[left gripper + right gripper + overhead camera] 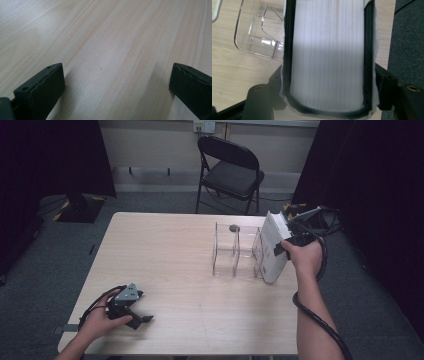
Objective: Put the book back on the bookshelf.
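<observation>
— The right gripper (pixel 283 246) clamps the white book (pixel 274 247) at the clear rack's (pixel 235 251) right end.
— Left gripper (pixel 139 319) gapes empty. If that grip loosens early, the tilted book could topple off the table (pixel 165 250).

book (pixel 274 247) upright, against clear rack's (pixel 235 251) right end | chair (pixel 229 170) behind table (pixel 175 250)

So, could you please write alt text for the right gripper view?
A thick white book, page edges facing the camera, sits between the right gripper's two black jaws. Behind it, a clear plastic rack stands on the light wooden table.
</observation>
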